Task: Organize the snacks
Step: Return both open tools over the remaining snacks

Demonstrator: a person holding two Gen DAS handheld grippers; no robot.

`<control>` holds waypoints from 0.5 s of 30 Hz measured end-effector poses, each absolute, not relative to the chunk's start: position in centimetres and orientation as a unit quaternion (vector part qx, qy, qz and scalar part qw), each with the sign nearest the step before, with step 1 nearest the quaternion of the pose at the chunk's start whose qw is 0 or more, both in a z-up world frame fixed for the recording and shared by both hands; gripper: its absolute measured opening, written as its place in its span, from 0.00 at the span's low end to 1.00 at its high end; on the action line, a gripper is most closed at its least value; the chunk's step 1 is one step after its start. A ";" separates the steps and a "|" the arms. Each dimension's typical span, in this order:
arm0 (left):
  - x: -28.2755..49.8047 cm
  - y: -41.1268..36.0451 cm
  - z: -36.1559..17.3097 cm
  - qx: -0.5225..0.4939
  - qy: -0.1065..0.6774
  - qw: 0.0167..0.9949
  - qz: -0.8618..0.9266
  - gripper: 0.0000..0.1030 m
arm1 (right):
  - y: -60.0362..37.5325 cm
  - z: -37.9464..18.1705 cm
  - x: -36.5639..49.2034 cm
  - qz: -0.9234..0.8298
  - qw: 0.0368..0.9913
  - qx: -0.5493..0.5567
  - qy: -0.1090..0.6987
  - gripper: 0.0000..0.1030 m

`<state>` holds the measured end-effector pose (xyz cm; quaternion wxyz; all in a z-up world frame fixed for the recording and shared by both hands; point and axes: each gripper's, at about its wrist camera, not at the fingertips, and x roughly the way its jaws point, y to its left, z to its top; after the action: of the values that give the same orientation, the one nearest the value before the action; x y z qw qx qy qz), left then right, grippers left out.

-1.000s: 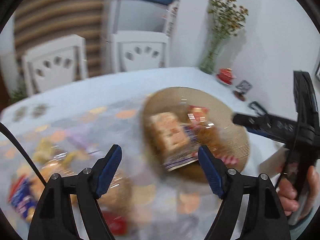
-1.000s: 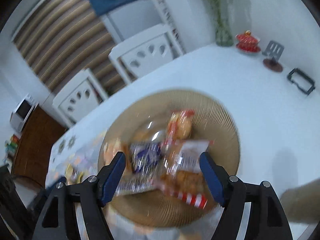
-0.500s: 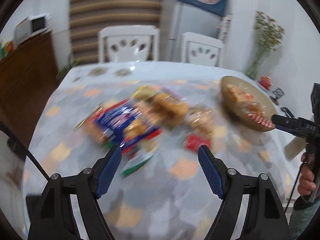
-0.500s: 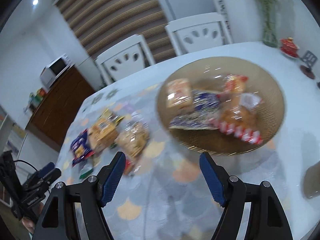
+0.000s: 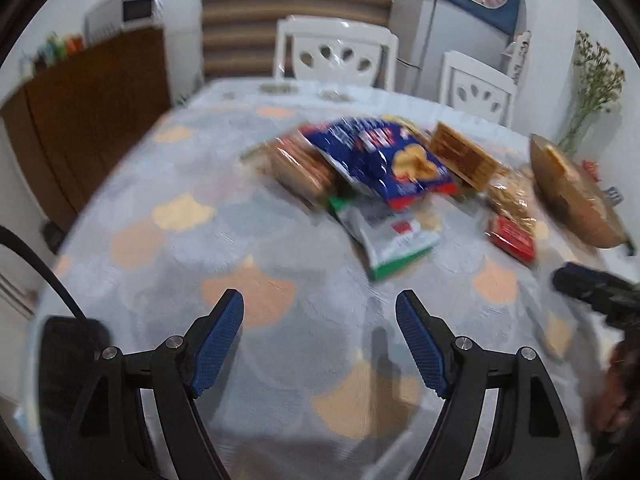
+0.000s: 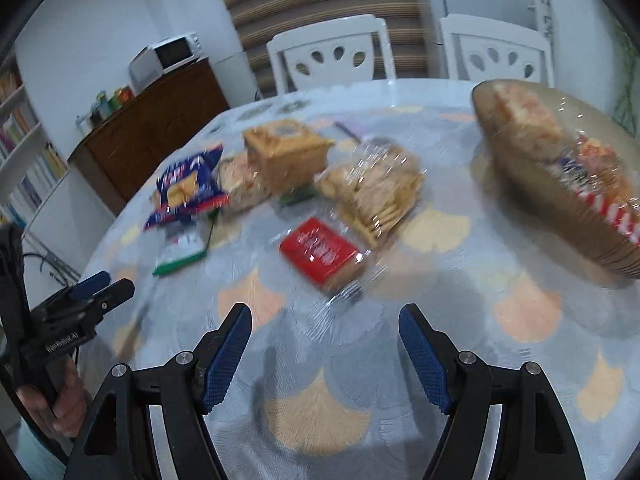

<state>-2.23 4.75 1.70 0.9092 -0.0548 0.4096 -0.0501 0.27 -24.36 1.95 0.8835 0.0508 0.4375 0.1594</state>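
A heap of snack packs lies mid-table: a blue chip bag (image 5: 380,160) (image 6: 186,192), a green-and-white pack (image 5: 390,240) (image 6: 180,256), a red-labelled pack (image 6: 320,252) (image 5: 512,236), a clear bag of crackers (image 6: 376,192) and a tan wafer pack (image 6: 284,152) (image 5: 464,156). A woven tan bowl (image 6: 532,200) (image 5: 568,196) at the right holds several more packs. My left gripper (image 5: 320,336) hangs open over bare cloth short of the green pack. My right gripper (image 6: 325,344) is open just short of the red pack, nothing between its fingers.
The round table wears a pale blue cloth (image 5: 248,240) with orange patches. Two white chairs (image 5: 336,52) (image 6: 332,56) stand at the far side. A brown sideboard (image 5: 80,112) with a microwave is at the left, and a vase of dried flowers (image 5: 592,92) stands behind the bowl.
Both grippers swung left from above the bowl and came down toward the table. The heap of loose packs is now ahead of them and the bowl sits off to the right.
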 end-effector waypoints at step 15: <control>-1.6 5.2 1.0 -0.077 0.426 0.899 -0.073 0.75 | -24.6 0.4 1.2 0.180 0.869 0.068 0.457 0.87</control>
<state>-1.63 5.24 1.03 0.8985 -0.0774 0.4259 -0.0727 1.22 -24.59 0.42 0.8686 0.0680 0.4566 0.1803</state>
